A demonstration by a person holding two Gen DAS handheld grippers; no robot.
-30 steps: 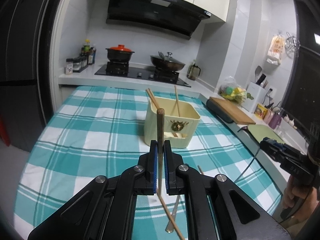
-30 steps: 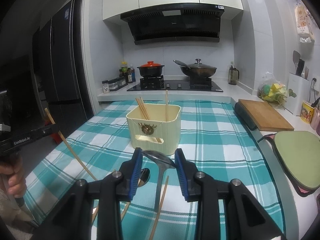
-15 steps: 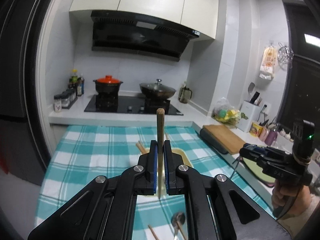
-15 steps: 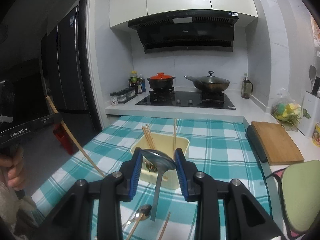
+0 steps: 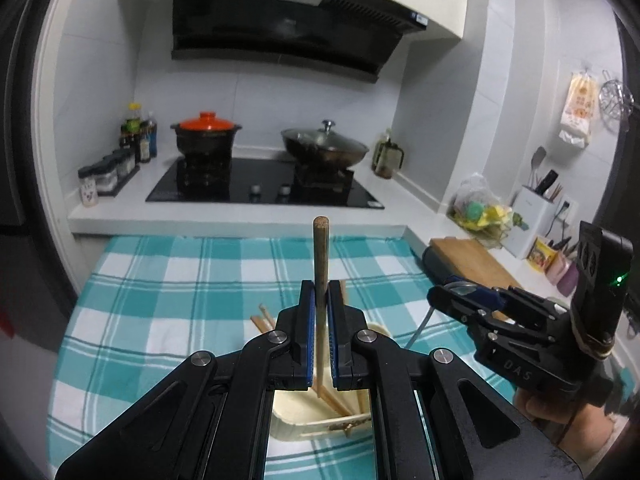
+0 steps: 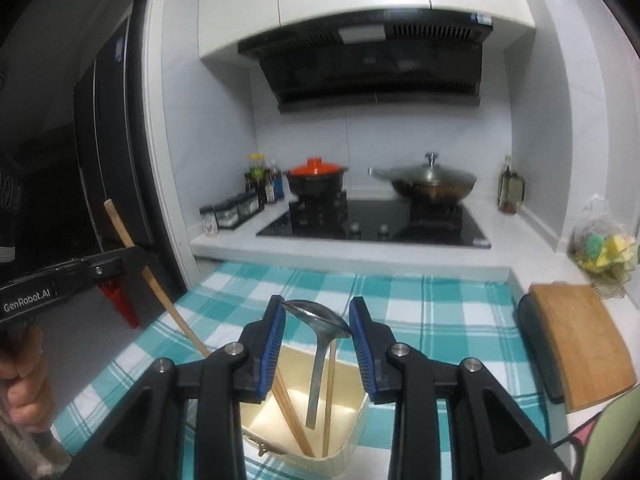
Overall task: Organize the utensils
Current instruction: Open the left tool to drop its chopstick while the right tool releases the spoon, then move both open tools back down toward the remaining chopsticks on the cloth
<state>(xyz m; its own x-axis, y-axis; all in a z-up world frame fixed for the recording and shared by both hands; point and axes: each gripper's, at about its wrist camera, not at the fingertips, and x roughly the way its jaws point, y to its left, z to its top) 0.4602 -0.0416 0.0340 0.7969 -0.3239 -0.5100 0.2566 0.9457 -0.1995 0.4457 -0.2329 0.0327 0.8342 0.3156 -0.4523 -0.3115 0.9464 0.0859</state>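
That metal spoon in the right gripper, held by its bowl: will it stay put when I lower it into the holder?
Probably not rigidly. The right gripper pinches only the rounded bowl of the spoon, so the long handle hanging below may swing or pivot. Smooth, shiny metal looks slippery against the pads. It appears stiff, so it should drop cleanly into the cream holder beside the chopsticks.

We see a teal-and-white checked tablecloth [image 5: 180,280], cream utensil box [image 6: 280,432], black grippers with blue pads [image 6: 272,344], orange pot lid [image 5: 206,122] far left, black hob [image 5: 260,184].
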